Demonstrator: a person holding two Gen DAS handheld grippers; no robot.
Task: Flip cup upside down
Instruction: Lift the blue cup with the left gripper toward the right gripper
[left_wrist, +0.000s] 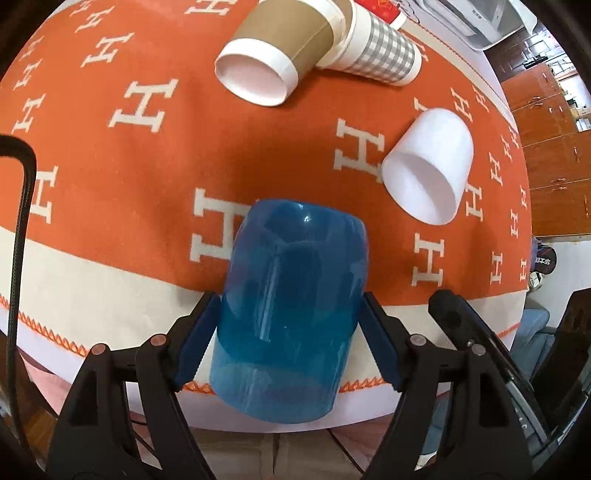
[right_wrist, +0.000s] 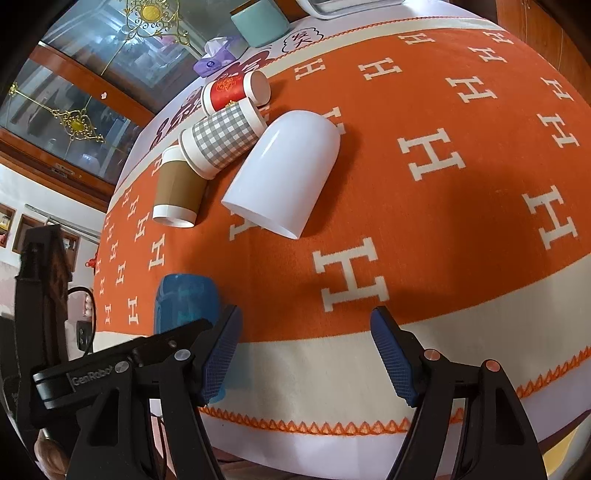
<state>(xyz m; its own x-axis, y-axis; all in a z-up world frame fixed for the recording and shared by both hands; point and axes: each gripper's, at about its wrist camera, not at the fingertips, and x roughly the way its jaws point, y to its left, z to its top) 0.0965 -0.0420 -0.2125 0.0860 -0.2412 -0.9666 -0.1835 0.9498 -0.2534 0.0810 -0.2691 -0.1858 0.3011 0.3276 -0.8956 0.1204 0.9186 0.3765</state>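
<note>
A translucent blue cup (left_wrist: 291, 310) stands upside down at the near edge of the orange blanket, base up. My left gripper (left_wrist: 288, 343) has its blue pads on both sides of the cup, touching its walls near the rim. The cup also shows in the right wrist view (right_wrist: 186, 306), partly hidden behind the left gripper's body. My right gripper (right_wrist: 306, 354) is open and empty above the cream border of the blanket, to the right of the blue cup.
A white cup (left_wrist: 428, 166) (right_wrist: 284, 173) lies on its side mid-table. A brown paper cup (left_wrist: 277, 51) (right_wrist: 177, 192), a grey checked cup (left_wrist: 384, 48) (right_wrist: 221, 138) and a red cup (right_wrist: 236, 90) lie on their sides behind. A teal container (right_wrist: 258, 18) and tissue box (right_wrist: 216, 59) stand at the far edge.
</note>
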